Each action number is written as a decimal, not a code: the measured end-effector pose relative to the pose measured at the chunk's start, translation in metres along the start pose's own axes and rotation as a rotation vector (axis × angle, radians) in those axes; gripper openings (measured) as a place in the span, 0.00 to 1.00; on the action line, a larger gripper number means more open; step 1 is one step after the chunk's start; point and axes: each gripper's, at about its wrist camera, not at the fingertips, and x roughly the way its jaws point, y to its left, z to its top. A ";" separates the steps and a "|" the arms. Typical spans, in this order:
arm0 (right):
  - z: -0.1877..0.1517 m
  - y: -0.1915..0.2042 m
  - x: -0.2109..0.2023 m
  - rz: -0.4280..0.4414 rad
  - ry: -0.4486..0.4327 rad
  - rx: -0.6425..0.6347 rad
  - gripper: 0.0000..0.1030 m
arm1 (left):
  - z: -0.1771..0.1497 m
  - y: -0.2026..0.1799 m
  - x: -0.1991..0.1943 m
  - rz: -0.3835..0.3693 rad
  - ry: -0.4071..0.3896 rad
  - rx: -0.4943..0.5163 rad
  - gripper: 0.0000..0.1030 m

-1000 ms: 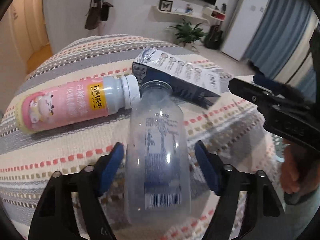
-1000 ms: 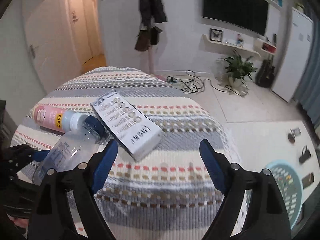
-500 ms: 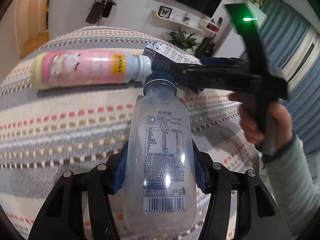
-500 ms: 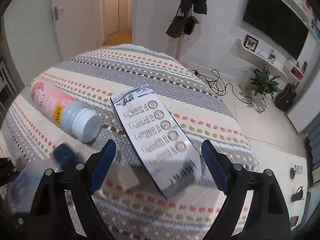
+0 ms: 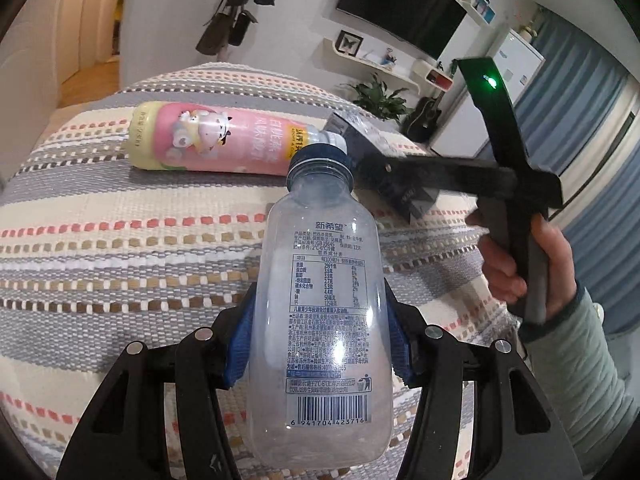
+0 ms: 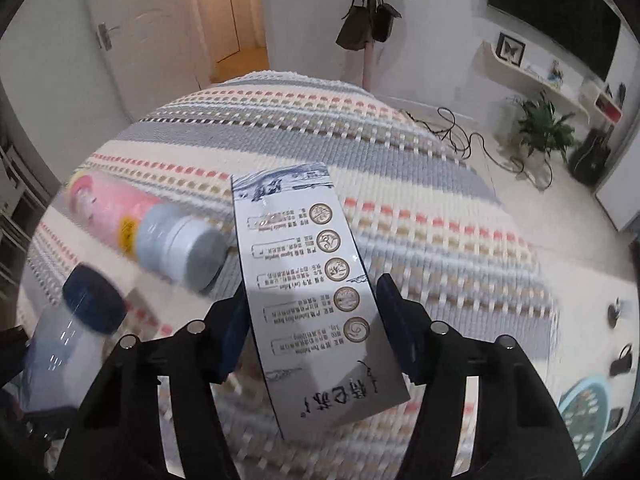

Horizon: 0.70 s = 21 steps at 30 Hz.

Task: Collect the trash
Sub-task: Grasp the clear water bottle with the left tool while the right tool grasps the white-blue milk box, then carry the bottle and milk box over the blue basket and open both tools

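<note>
Left wrist view: left gripper (image 5: 318, 344) clamped on clear bottle (image 5: 320, 320), blue cap (image 5: 320, 166) forward, above striped cloth (image 5: 120, 248). Pink bottle (image 5: 216, 140) lying beyond. Right hand (image 5: 524, 264) visible only here.

Right wrist view: right gripper (image 6: 312, 328) closing round white carton (image 6: 312, 280), pads (image 6: 394, 324) beside its edges; contact unclear. Teal basket (image 6: 584, 412) on floor, seen only here.

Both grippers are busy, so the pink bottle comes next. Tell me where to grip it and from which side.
Grip the pink bottle across its straight labelled middle, coming from above with fingers astride its width. It lies on its side on the striped cloth, and the cap end sits close against the box.
</note>
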 end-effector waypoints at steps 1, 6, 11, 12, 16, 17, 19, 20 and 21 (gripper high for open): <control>-0.007 0.002 -0.006 0.015 -0.001 0.010 0.54 | 0.002 -0.002 0.004 -0.003 -0.004 0.003 0.52; -0.037 0.002 -0.026 0.066 0.001 0.072 0.52 | -0.003 -0.009 -0.008 -0.007 -0.045 0.014 0.52; -0.069 -0.004 -0.059 0.097 -0.041 0.139 0.52 | 0.002 -0.013 -0.021 -0.017 -0.062 0.016 0.52; -0.074 -0.007 -0.067 0.106 -0.059 0.153 0.52 | 0.003 -0.016 -0.023 -0.019 -0.069 0.019 0.52; -0.091 -0.023 -0.105 0.129 -0.139 0.224 0.52 | 0.007 -0.033 -0.030 -0.036 -0.092 0.041 0.52; -0.093 -0.028 -0.115 0.129 -0.158 0.238 0.52 | 0.010 -0.039 -0.033 -0.040 -0.102 0.057 0.52; -0.099 -0.039 -0.137 0.116 -0.204 0.262 0.52 | 0.016 -0.053 -0.035 -0.048 -0.118 0.087 0.52; -0.102 -0.047 -0.150 0.097 -0.232 0.274 0.52 | 0.019 -0.062 -0.037 -0.055 -0.126 0.102 0.52; -0.105 -0.054 -0.162 0.075 -0.256 0.283 0.52 | 0.024 -0.073 -0.038 -0.064 -0.135 0.122 0.52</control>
